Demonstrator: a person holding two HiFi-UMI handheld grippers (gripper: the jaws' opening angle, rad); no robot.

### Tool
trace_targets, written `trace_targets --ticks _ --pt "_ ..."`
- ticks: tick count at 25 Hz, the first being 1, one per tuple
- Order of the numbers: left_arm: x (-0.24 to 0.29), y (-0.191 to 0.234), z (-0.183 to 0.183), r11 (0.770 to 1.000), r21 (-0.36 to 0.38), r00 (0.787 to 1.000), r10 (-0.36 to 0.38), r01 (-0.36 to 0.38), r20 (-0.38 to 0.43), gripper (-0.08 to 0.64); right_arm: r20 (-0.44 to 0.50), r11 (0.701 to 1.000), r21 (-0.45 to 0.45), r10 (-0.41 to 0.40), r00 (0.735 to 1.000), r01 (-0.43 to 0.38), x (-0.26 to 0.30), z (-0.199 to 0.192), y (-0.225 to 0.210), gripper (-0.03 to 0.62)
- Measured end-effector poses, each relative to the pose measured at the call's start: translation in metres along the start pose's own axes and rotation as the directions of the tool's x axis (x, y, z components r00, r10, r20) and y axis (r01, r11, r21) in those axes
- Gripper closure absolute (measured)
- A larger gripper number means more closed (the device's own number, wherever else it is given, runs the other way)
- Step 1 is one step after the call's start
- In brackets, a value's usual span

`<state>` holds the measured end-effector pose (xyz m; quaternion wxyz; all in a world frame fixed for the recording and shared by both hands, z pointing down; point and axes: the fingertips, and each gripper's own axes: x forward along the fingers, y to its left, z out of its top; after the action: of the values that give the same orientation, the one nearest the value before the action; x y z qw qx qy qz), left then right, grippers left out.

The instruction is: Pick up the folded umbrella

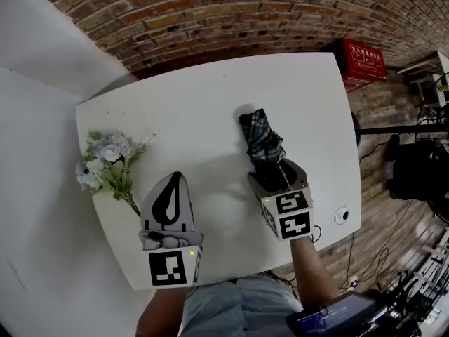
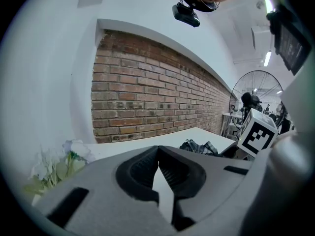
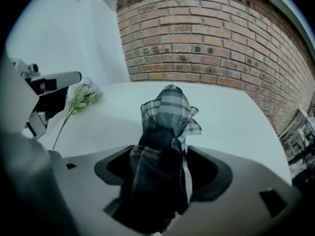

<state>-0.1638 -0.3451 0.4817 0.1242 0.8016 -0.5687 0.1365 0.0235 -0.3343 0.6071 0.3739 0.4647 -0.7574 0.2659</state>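
Right gripper: jaws spread astride folded umbrella, a sliver of gap at one pad. Umbrella lay on white table, right of centre. Left gripper: jaws pressed together, empty, near front edge.

Illumination is bright and even, from overhead. Strip lights glow at the far right of the left gripper view. The umbrella casts a soft shadow on the white table. All views bend at the edges: the brick wall curves. Both gripper views have round black borders and a blurred near field.
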Motion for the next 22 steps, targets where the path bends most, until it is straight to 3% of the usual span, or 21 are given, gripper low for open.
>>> trace_targets --ticks 13,22 --pt "-0.013 -0.003 0.009 1.000 -0.010 1.000 0.006 -0.006 0.018 0.554 0.027 0.999 0.033 -0.009 1.000 0.008 -0.002 -0.002 0.005 0.387" --pt "-0.025 -0.004 0.021 0.999 0.000 0.999 0.035 -0.035 0.037 0.554 0.080 0.998 0.055 -0.007 0.997 0.002 -0.010 0.000 0.003 0.405"
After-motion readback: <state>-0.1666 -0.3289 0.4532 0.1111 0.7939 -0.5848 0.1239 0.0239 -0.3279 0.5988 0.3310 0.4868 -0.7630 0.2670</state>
